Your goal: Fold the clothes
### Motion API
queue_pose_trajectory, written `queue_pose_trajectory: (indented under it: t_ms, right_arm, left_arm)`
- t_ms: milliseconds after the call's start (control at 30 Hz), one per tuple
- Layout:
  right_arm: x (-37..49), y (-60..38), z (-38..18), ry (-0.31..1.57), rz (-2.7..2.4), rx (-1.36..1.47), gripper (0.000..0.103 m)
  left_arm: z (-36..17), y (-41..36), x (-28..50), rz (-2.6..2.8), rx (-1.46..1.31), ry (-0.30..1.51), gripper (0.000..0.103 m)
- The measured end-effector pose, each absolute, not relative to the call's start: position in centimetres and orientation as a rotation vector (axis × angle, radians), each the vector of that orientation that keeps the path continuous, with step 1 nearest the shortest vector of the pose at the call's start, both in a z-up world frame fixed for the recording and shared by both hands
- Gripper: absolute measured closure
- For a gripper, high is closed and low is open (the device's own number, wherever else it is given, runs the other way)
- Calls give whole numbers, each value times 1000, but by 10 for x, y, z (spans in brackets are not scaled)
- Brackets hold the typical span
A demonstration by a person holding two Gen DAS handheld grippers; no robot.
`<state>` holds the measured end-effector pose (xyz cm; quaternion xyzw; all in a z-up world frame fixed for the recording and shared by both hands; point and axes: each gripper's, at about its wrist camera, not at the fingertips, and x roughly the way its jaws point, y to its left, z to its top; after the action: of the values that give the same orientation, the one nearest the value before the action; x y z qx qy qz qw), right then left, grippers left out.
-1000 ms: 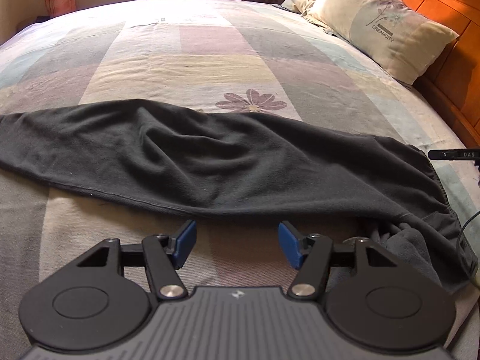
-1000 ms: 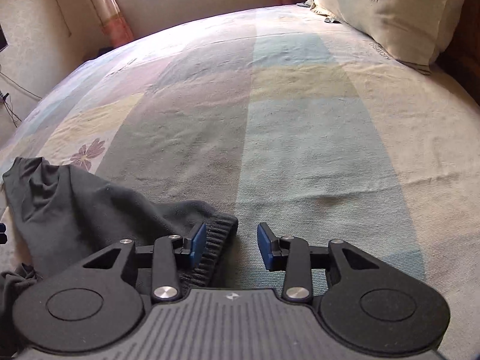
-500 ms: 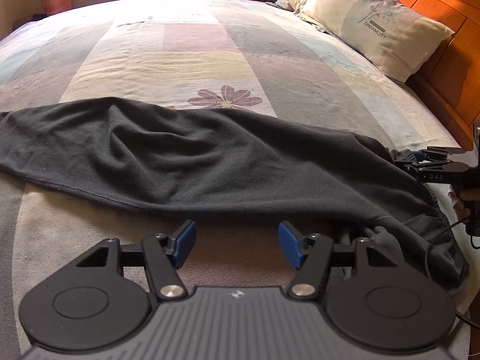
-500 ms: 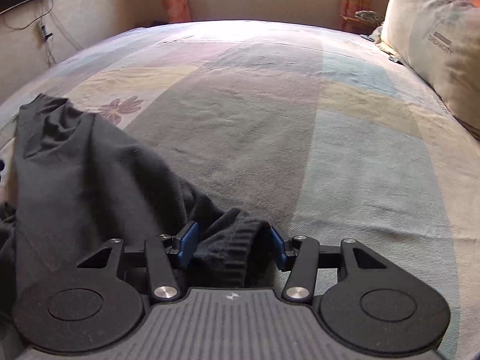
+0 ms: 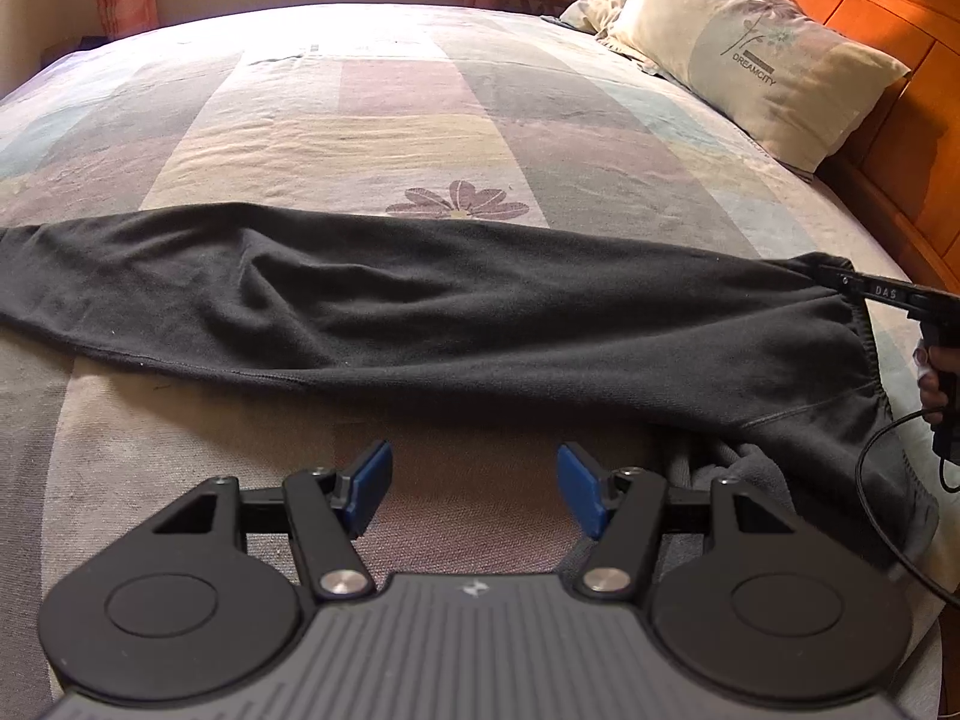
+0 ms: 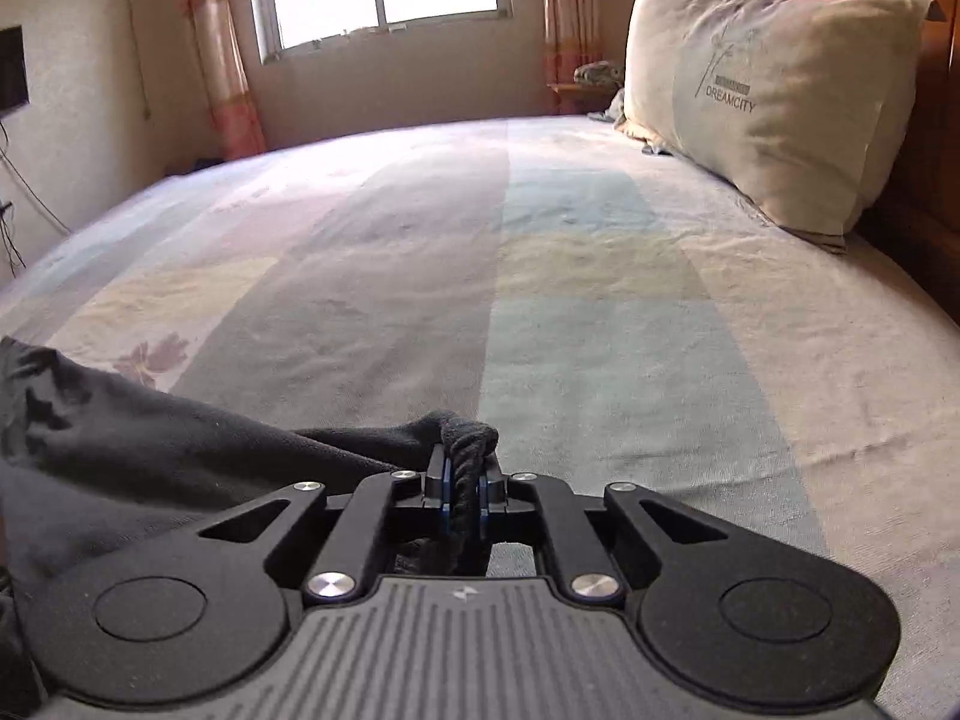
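Dark trousers (image 5: 432, 306) lie stretched across the patchwork bed (image 5: 384, 114) in the left wrist view, just beyond the left gripper (image 5: 474, 492), which gapes empty; a pillow (image 5: 756, 54) leans on the headboard. In the right wrist view the right gripper (image 6: 463, 489) is closing on the trousers' ribbed waistband (image 6: 468, 444), bare bedspread ahead.

Open bedspread (image 6: 600, 312) beyond pillow (image 6: 774, 108)

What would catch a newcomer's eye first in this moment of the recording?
A long dark garment stretches across the near part of the patchwork bedspread. The right gripper has its jaws closing on the garment's ribbed edge, while the left gripper stands open over bare bedspread. A cream pillow leans against the wooden headboard.
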<state>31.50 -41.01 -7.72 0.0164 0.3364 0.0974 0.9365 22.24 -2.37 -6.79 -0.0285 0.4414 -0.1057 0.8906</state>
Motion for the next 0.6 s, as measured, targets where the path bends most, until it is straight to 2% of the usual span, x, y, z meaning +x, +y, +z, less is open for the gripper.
queue_pose_trajectory:
  t_ms: [33,100,200,300,400,600]
  right_arm:
    - [314,-409,-75,672,175,31,78]
    - [313,-408,-70,640,127,27,76]
    - [311,-401,-58,591,126,23,77]
    - [317,-372,-41,597,317,9,79]
    - [330,-329,-45,675,504,-31,86]
    - [354,-274,-85,843,638,-41,86]
  left_arm:
    - [-67,-24,221,-219,-58,913,41]
    - [-65,-23,220,-220,-58,909,41]
    - [-67,-22,222,-223,-64,908,36]
    - [-69,-22,228,-230,-76,910,36]
    - [-68,-22,236,-244,-74,903,36]
    - [-59,-25,268,-303,-52,866,36]
